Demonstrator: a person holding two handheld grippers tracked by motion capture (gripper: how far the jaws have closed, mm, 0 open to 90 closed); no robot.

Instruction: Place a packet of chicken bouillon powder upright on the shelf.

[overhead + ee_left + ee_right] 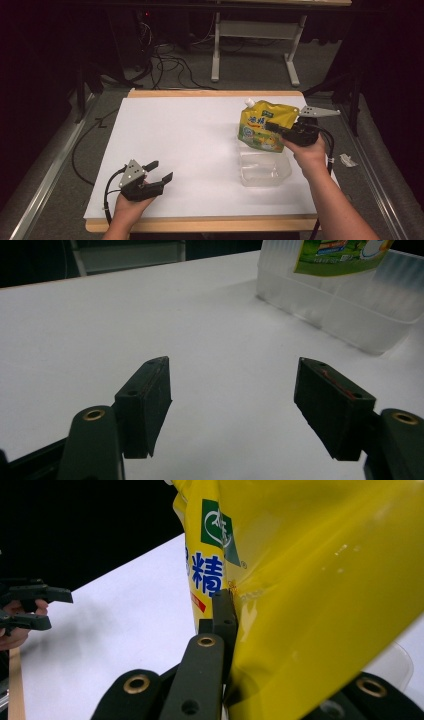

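Pouch (264, 127) is the thing in hand: a yellow spouted refill bag, held upright above the far rim of a clear plastic tub (264, 170) on the right half of the white table (190, 145). Its long axis runs close to vertical, tipped a little, with the white spout (248, 103) at the top corner on the left in the high view and the base pointing down toward the tub. The printed front faces the person.

The right gripper (274, 127) has its jaws clamped on the pouch from the right side, about mid-height; in the right gripper view the yellow film (320, 580) creases where the black pad (225, 615) bites into it. The step looks like lowering the pouch into the tub. To do it well, the bag should stay upright with its base centred over the opening, and go down slowly so the soft bottom does not catch on the rim. The grip should hold firm until the base rests inside, since a floppy pouch may fold or tip when let go early.

Well apart, at the near left of the table, the left gripper (159, 170) rests with its jaws wide apart and nothing between them.
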